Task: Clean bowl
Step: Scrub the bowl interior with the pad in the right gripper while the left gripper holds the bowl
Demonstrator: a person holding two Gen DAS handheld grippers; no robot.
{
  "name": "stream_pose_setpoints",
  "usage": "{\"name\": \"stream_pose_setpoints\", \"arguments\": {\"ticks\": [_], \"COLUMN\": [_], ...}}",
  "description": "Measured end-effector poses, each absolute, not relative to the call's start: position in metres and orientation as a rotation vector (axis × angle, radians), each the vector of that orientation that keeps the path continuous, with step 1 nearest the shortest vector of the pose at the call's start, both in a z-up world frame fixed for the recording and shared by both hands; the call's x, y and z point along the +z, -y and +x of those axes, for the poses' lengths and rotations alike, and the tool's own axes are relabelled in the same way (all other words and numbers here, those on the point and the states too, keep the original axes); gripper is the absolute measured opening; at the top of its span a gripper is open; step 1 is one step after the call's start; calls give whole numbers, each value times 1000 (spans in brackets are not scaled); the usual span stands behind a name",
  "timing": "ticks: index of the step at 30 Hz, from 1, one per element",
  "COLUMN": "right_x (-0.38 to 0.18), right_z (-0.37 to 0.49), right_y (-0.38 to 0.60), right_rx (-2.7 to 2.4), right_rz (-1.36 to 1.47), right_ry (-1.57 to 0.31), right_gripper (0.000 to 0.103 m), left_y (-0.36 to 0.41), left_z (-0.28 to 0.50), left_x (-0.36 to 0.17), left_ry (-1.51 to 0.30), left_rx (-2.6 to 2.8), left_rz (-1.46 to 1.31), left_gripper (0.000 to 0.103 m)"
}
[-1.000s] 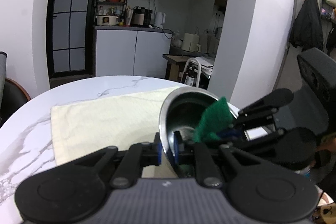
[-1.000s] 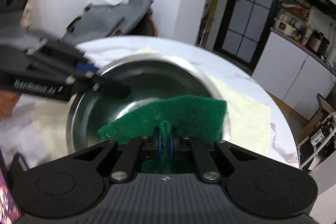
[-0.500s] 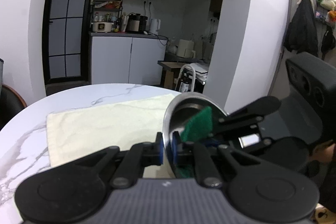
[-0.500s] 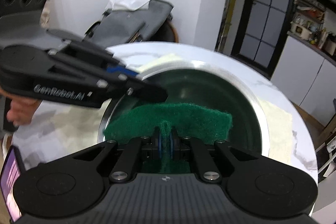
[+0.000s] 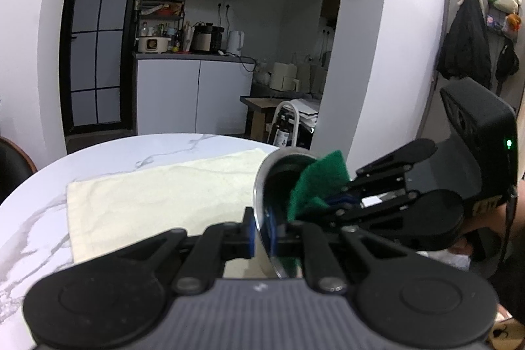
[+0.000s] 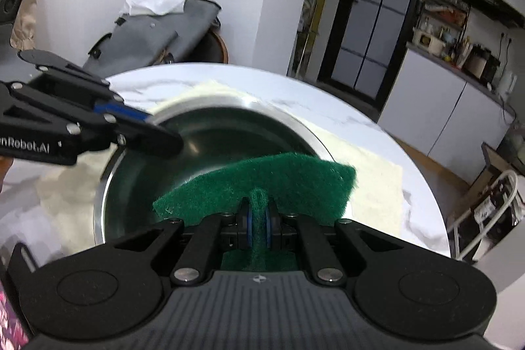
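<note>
Since a second ago the bowl (image 5: pixel 267 182) has tipped steeper, its rim pinched between the closed fingers of the left claw (image 5: pixel 261 230), above the cream cloth (image 5: pixel 157 189) near the surface's far edge. Hold it rigid.

From the right wrist, the right claw (image 6: pixel 258 227) is clamped on the coarse, floppy green scouring pad (image 6: pixel 279 182), inside the smooth steel hollow; press in sweeping circles.

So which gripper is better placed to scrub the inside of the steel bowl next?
Right. The right gripper is shut on the green scouring pad at the round steel bowl; the left gripper clamps its rim.
</note>
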State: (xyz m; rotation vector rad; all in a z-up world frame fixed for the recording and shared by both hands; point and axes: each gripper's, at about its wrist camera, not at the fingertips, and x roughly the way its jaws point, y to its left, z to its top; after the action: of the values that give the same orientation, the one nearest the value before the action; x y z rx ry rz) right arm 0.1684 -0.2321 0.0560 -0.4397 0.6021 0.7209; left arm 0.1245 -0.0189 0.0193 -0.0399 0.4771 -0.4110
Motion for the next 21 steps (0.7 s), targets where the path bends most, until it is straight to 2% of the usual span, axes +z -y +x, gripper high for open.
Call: {"name": "stream_pose_setpoints", "arguments": {"ticks": [10, 21], "right_x": [42, 46], "right_z": [158, 155], "right_y": [225, 211], "right_rx": [774, 971], "right_rz": [-560, -441], "right_ry": [-701, -699], "right_gripper": [8, 8], "left_y": [19, 17], "left_z": [125, 126], "left_x": [18, 14], "left_ry": [-479, -497], "left_rx": [-396, -383], "left_rz": [-42, -49], "left_gripper": [10, 8]}}
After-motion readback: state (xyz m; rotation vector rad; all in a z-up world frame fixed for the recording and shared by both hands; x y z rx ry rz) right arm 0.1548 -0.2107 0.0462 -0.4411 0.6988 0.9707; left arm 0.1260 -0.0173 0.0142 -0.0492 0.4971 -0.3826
